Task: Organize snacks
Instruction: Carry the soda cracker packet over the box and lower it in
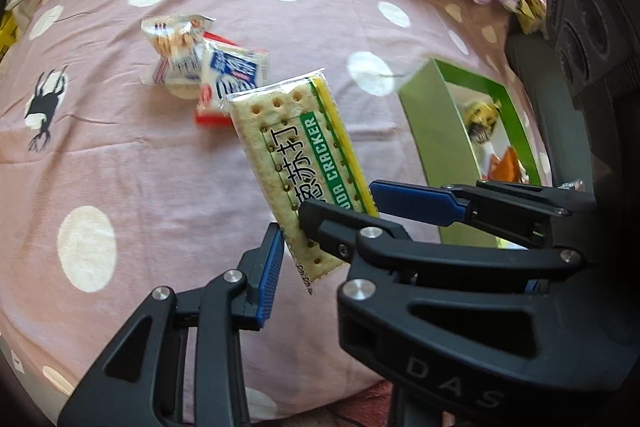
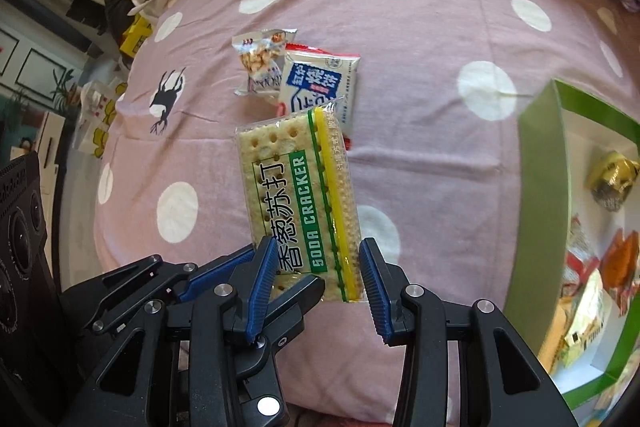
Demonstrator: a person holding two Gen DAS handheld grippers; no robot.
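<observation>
Two hand-held grippers meet at soda cracker pack (image 1: 304, 163), lifted above bed (image 1: 140, 167). Your left hand-held gripper (image 1: 286, 227) pinches its lower end; right hand-held gripper (image 2: 316, 275) straddles it, jaws spread, contact unclear. Only right view shows green box (image 2: 536, 195) contents fully.

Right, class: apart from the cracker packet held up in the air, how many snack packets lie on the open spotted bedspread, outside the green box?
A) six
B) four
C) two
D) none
C: beyond the raised soda cracker packet, only a clear snack bag and a red-edged white packet lie side by side on the spotted bedspread.
</observation>
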